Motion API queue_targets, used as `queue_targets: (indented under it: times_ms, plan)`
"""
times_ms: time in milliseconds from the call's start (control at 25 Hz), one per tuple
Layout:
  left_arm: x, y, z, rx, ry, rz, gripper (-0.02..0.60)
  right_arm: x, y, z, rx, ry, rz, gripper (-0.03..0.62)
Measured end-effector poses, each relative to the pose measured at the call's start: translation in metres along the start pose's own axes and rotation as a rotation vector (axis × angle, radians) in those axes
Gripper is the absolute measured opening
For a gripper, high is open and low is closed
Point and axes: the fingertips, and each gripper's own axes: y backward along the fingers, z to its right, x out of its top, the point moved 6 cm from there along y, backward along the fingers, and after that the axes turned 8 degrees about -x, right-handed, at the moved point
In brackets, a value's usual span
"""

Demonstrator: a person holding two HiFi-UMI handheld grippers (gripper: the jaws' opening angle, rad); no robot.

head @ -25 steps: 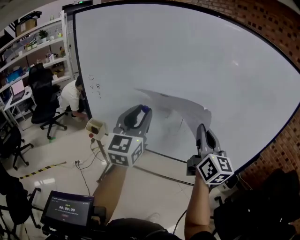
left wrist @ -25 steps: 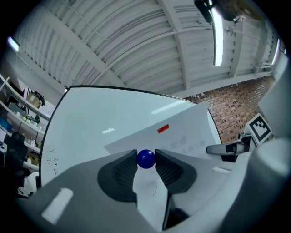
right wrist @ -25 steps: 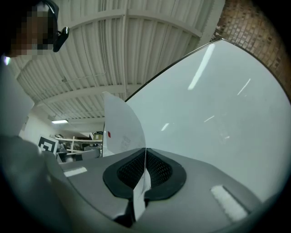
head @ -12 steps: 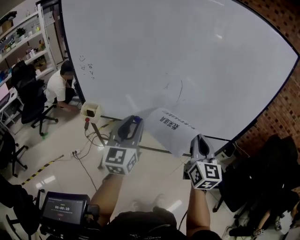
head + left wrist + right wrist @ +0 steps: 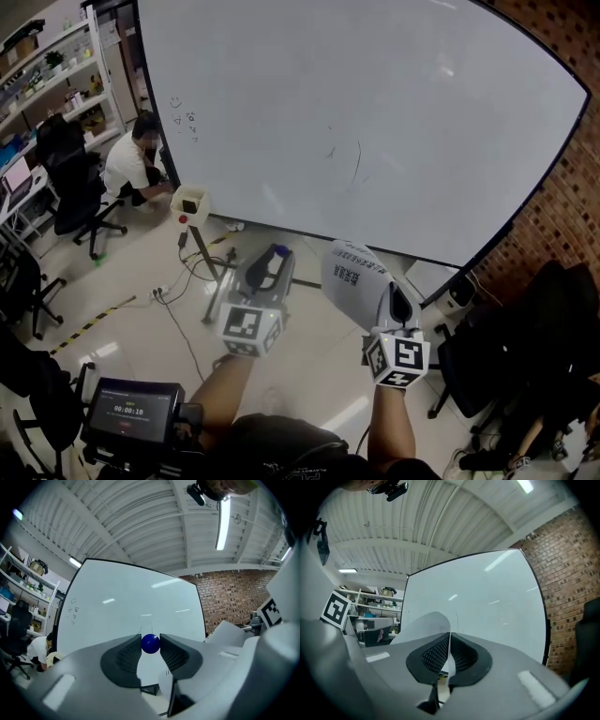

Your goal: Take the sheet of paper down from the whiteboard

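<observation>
The large whiteboard (image 5: 375, 112) bears only a few pen marks. The white sheet of paper (image 5: 352, 279) with dark print is off the board and curls up from my right gripper (image 5: 389, 298), which is shut on its edge. In the right gripper view the paper (image 5: 423, 627) runs as a thin line between the closed pads of the right gripper (image 5: 450, 641). My left gripper (image 5: 277, 253) is level beside it to the left, shut on a small blue ball magnet (image 5: 150, 644). Both grippers point toward the whiteboard (image 5: 131, 606) from some way back.
A person (image 5: 127, 169) crouches on the floor at the board's left edge beside a black office chair (image 5: 70, 183). A small beige box on a stand (image 5: 190, 202) and cables lie below the board. A brick wall (image 5: 562, 187) and dark chairs (image 5: 525, 356) are at right.
Both grippers have dropped and drawn back from the whiteboard. The paper, lying against the board a second ago, now hangs free of it in the right gripper.
</observation>
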Motion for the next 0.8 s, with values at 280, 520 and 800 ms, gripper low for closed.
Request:
queue_targets:
  times_ms: [280,520,800]
  plan:
    - [-0.007,0.051,0.063,0.057,-0.03,-0.039,0.124,0.005,0.066,0.012,0.001,0.025,0.036,0.012]
    - [-0.016,0.051,0.053,0.088,-0.035,-0.072,0.124,-0.003,0.056,0.008,0.009,0.023,0.022,0.012]
    - [-0.021,0.053,0.048,0.105,-0.047,-0.092,0.124,-0.015,0.054,0.005,-0.005,0.03,0.002,0.012]
